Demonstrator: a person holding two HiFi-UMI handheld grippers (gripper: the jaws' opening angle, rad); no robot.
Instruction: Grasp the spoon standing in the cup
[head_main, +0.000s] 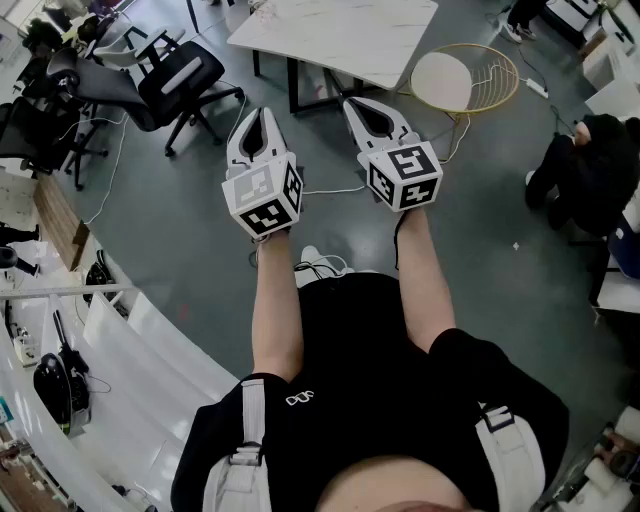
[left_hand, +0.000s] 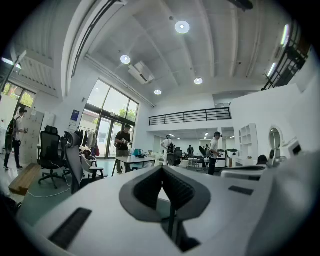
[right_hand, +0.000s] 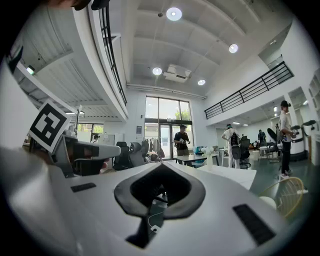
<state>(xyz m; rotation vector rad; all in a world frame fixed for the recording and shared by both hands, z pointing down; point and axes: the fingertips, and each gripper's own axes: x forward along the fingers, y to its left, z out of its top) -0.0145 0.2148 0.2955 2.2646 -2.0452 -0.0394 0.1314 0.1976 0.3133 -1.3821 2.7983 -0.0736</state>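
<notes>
Office chair (head_main: 180, 80) left of the table (head_main: 340, 35), wire frame (head_main: 480, 75) right

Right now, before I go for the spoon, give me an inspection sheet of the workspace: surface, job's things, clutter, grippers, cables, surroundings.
Surface: white table ahead; no cup on the part shown.
Job's things: nothing seen; no cup or spoon in any view.
Clutter: black office chairs left of the table, gold wire stand with a round white top right of it.
Grippers: left gripper and right gripper both shut and empty, held level above the floor, short of the table.
Cables: white cable on the grey floor below the grippers.
Surroundings: open office; a person in black low at the right.
</notes>
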